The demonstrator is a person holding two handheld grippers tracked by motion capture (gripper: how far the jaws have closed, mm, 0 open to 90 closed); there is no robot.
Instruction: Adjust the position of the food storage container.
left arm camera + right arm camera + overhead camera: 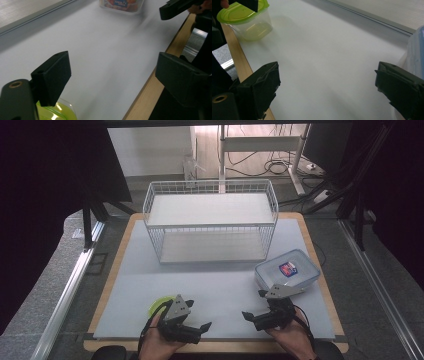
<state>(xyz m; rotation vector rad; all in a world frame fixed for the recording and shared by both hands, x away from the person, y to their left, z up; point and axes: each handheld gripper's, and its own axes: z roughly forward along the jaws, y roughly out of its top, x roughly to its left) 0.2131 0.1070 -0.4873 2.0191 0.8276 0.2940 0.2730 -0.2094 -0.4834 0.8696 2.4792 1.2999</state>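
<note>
White mat (220, 285) covered the table. At lower centre I held the left gripper (194, 319) and right gripper (254, 306), jaws of both apart, nothing between. Green-lidded tub (159, 307) sat just beside my left gripper; clear lidded box (287, 270) near the right. Wire basket (210, 220) stood beyond, upper centre.

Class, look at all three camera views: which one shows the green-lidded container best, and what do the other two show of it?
The right gripper view shows the green-lidded container best: its lid and clear walls are visible at the mat's edge. In the high view the left tool hides most of it, leaving a green sliver. The left gripper view catches a blurred corner.
</note>
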